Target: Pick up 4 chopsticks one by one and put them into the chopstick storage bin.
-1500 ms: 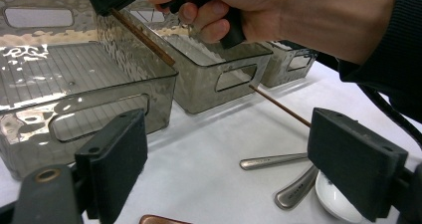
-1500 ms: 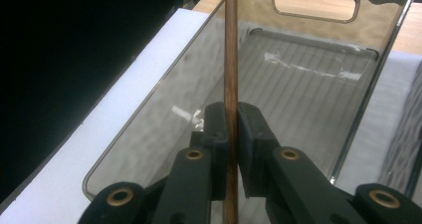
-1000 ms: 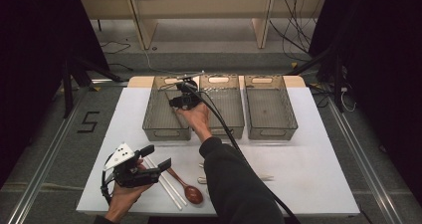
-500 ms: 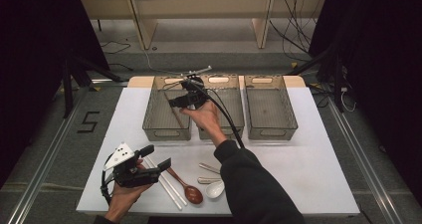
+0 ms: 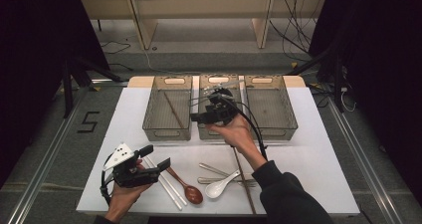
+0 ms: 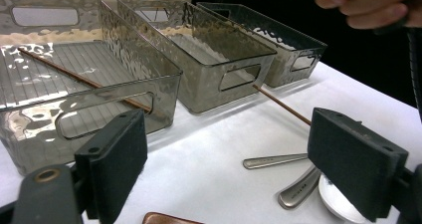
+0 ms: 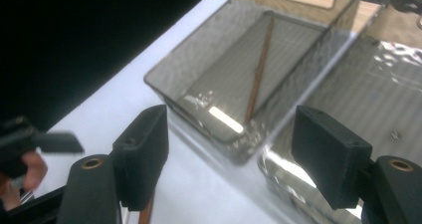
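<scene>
You are sorting utensils from the white table [image 5: 318,149] into three clear bins, and the left bin [image 5: 167,109] is already holding one brown chopstick [image 5: 173,110]. That stick is lying flat on the bin floor, its long axis running from the far inner corner toward the near wall, slightly slanted across the ribs. Your right gripper [image 5: 199,117] is hovering over the near edge of the middle bin [image 5: 217,134]; its jaws have just been opening and are standing wide with nothing between them. Your left gripper [image 5: 157,157] is resting low at the near left, jaws also wide and empty, likely waiting its turn beside the remaining pieces. Those are the second chopstick [image 5: 243,174], pointing toward the bins, the wooden spoon [image 5: 186,187] and the white spoon [image 5: 219,187]
</scene>
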The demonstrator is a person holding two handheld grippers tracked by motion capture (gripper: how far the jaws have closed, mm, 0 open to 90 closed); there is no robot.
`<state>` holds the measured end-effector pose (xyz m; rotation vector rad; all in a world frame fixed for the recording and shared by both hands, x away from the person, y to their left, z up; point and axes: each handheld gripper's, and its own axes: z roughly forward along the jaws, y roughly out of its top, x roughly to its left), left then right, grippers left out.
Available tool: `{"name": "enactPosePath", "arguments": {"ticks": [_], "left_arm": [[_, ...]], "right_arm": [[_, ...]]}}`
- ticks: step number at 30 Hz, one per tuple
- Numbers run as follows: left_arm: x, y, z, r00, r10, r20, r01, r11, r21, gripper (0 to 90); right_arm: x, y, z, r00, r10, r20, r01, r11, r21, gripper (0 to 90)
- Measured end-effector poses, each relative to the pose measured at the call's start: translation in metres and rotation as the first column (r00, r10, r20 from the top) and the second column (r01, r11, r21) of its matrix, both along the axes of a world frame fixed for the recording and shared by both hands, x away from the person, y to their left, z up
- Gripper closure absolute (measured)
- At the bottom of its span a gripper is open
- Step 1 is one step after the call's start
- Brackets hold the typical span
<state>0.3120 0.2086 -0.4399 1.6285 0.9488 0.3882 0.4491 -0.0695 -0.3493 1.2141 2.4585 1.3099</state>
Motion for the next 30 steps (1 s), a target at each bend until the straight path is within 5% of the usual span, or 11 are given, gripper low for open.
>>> {"name": "enactPosePath", "arguments": {"ticks": [16,30], "left_arm": [[0.0,0.0,0.0,1.0,0.002,-0.002,-0.002,1.0,0.002,15.3],[0.0,0.0,0.0,1.0,-0.001,-0.002,0.001,1.0,0.009,15.3]], "right_arm": [[-0.035,-0.046,-0.024,0.9993,-0.036,0.003,0.036,0.997,-0.072,29.1],[-0.054,-0.083,-0.055,0.9928,-0.096,-0.071,0.088,0.99,-0.113,34.9]]}}
